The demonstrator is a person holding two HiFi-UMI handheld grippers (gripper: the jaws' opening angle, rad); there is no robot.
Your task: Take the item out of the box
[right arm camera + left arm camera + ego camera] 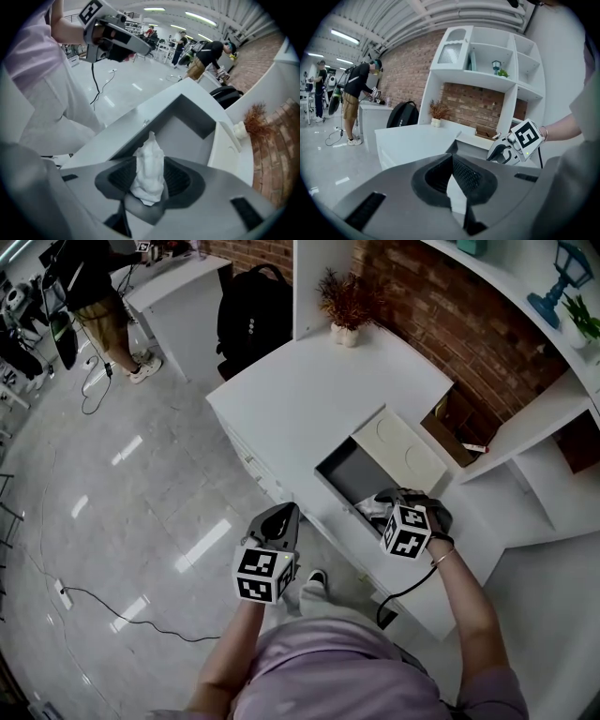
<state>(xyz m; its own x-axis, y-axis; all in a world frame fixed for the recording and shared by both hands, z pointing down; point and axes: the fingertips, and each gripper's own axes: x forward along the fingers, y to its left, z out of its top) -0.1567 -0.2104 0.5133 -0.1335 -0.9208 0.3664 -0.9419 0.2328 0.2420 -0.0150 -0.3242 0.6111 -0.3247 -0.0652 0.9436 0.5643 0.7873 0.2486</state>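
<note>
A grey open box [349, 474] sits on the white table [309, 399], its white lid [401, 448] lying beside it at the back. My right gripper [380, 507] hangs over the box's near corner, shut on a crumpled white tissue [149, 168] that stands up between its jaws above the box's grey inside [180, 133]. My left gripper [277, 526] is off the table's front edge, over the floor, shut with nothing in it; its tips [452, 180] point toward the table and the right gripper [513, 145].
A small potted dried plant [347, 306] stands at the table's back. White wall shelves [525, 362] run along the brick wall to the right. A black backpack [253, 315] leans behind the table. A person [98, 296] bends at a far counter. A cable [122, 615] lies on the floor.
</note>
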